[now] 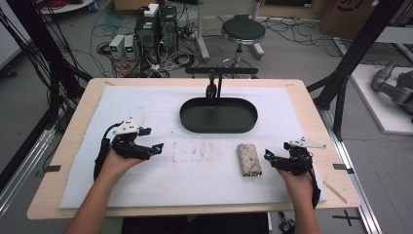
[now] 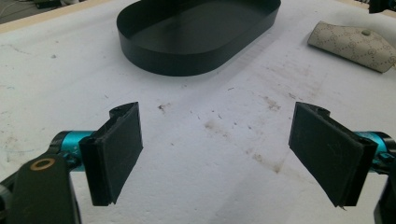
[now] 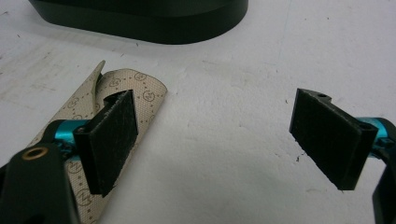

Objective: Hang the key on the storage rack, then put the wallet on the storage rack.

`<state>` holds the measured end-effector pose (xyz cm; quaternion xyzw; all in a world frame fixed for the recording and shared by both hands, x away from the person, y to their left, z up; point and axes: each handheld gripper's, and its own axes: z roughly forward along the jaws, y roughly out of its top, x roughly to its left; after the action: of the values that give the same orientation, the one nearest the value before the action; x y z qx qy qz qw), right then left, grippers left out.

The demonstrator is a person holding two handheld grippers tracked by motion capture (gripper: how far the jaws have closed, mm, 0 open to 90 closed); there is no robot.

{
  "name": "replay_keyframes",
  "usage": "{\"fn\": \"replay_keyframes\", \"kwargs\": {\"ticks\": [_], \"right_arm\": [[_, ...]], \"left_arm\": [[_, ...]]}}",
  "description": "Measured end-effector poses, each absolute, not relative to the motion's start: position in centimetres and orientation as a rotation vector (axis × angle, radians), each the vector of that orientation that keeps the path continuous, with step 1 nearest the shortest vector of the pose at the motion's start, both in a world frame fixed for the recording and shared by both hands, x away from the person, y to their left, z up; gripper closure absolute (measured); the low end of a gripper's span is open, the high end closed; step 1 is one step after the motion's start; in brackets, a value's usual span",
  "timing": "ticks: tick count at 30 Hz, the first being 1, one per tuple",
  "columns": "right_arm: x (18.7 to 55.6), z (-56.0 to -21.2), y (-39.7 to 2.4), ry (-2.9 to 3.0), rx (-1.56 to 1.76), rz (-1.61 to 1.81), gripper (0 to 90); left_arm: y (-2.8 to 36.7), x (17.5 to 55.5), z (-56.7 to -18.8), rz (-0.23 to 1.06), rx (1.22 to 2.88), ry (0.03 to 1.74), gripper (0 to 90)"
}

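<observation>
A beige patterned pouch [image 1: 249, 159] lies flat on the white mat, right of centre. Behind it sits a black oval tray [image 1: 218, 126], with nothing inside. My right gripper [image 1: 267, 156] rests just right of the pouch, open and holding nothing; in the right gripper view the pouch [image 3: 135, 88] lies under and beside its left pad [image 3: 112, 140]. My left gripper [image 1: 159, 147] sits at the mat's left, open with bare mat between its pads [image 2: 114, 151]. In the left gripper view the tray [image 2: 196, 35] stands ahead and the pouch [image 2: 355, 44] is at the far right.
The white foam mat [image 1: 146, 180] covers most of the wooden table [image 1: 73, 126]. A small black stand [image 1: 212, 87] rises behind the tray at the far edge. Beyond the table are a stool [image 1: 242, 30], computers and cables on the floor.
</observation>
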<state>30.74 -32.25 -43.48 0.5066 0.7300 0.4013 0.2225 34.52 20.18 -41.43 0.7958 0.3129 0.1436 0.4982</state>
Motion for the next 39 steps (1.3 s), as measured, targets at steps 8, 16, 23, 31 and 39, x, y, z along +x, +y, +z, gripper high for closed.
{"fn": "replay_keyframes", "kwargs": {"ticks": [8, 16, 23, 31, 39], "right_arm": [[30.1, -43.4, -31.2, 2.018, 1.411, 1.1, 15.8], [29.1, -43.0, -29.8, 2.029, 1.405, 1.111, 15.8], [28.5, -43.4, -27.8, 2.06, 1.421, 1.115, 15.7], [28.8, -44.2, -25.4, 2.126, 1.427, 1.079, 15.7], [28.9, -45.2, -23.9, 2.193, 1.449, 0.959, 15.5]], "left_arm": [[20.6, 34.7, -41.7, 0.381, 1.962, 0.769, 17.4], [20.7, 34.5, -41.7, 0.388, 1.963, 0.778, 17.4], [20.5, 34.4, -41.7, 0.386, 1.958, 0.77, 17.4], [20.7, 34.4, -41.7, 0.384, 1.959, 0.772, 17.4], [20.8, 34.2, -41.8, 0.388, 1.964, 0.767, 17.4]]}}
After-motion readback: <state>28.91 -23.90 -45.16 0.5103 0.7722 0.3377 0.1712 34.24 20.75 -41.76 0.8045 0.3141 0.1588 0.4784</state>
